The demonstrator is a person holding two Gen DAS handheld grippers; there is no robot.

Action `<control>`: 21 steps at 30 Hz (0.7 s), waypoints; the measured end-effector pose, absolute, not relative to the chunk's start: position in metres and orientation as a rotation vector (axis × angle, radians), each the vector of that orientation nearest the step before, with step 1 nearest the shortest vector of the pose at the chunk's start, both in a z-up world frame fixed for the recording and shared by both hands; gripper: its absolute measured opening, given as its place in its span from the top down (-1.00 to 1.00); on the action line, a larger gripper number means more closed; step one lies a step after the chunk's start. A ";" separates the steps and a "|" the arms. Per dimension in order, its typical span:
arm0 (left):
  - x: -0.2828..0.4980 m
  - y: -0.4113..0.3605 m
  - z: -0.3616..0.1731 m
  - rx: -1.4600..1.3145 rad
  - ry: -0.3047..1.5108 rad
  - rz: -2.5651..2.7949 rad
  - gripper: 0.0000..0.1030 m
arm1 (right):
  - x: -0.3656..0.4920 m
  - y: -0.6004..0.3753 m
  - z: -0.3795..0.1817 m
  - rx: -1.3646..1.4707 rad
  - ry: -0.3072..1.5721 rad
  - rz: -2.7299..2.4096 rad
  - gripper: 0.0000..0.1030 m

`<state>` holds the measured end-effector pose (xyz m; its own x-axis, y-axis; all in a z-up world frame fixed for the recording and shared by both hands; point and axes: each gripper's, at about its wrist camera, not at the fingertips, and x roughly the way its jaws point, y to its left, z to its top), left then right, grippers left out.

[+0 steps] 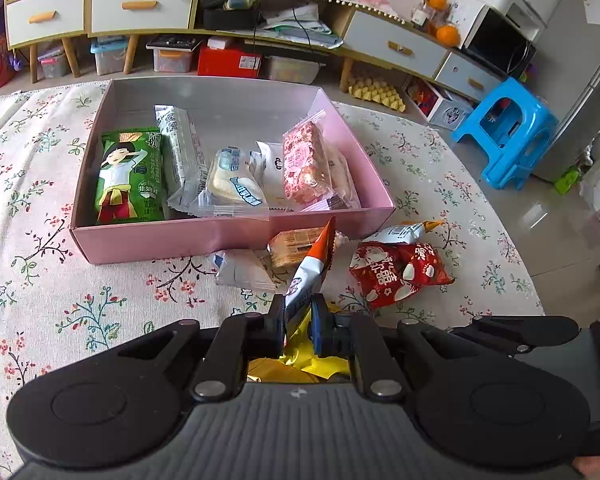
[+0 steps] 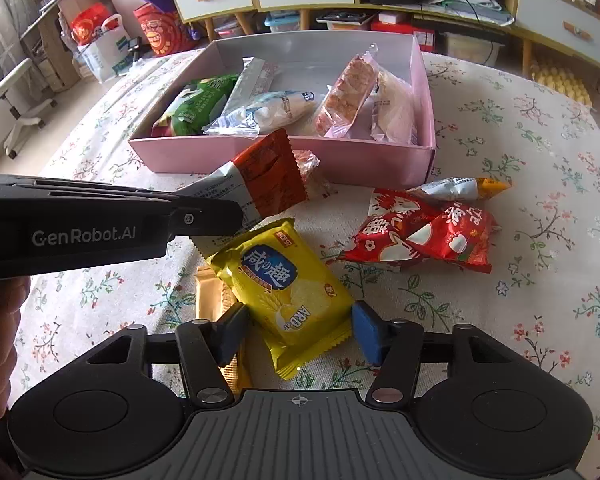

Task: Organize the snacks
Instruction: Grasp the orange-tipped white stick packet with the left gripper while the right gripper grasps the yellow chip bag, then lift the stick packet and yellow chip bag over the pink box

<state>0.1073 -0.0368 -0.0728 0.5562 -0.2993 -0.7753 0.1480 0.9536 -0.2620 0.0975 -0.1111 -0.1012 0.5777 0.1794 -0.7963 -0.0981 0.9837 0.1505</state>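
Right wrist view is showing the right gripper spread, straddling the yellow packet, its long axis running toward the frame's upper left, pads not yet pressing, while the left gripper is pinching an orange-and-white packet below the pink box.

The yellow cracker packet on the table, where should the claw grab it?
Across its two long sides, coming down from above. The yellow cracker packet lies flat on the tablecloth, and the right claw already straddles its near end, pads apart. Avoid the thin crimped end seam, which would likely slip.

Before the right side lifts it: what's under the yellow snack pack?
A gold wrapper sticks out from beneath the yellow snack pack's left edge, on the floral tablecloth. How far it runs underneath is hidden.
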 end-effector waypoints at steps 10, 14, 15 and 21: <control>0.107 -0.037 -0.072 -0.166 0.940 -0.266 0.77 | 0.097 -0.119 -0.094 0.188 0.938 0.155 0.37; 0.107 -0.038 -0.071 -0.166 0.935 -0.269 0.78 | 0.097 -0.121 -0.091 0.214 0.937 0.150 0.42; 0.107 -0.037 -0.071 -0.166 0.933 -0.270 0.78 | 0.097 -0.122 -0.090 0.221 0.938 0.151 0.44; 0.107 -0.036 -0.070 -0.171 0.930 -0.272 0.78 | 0.097 -0.126 -0.087 0.259 0.945 0.150 0.46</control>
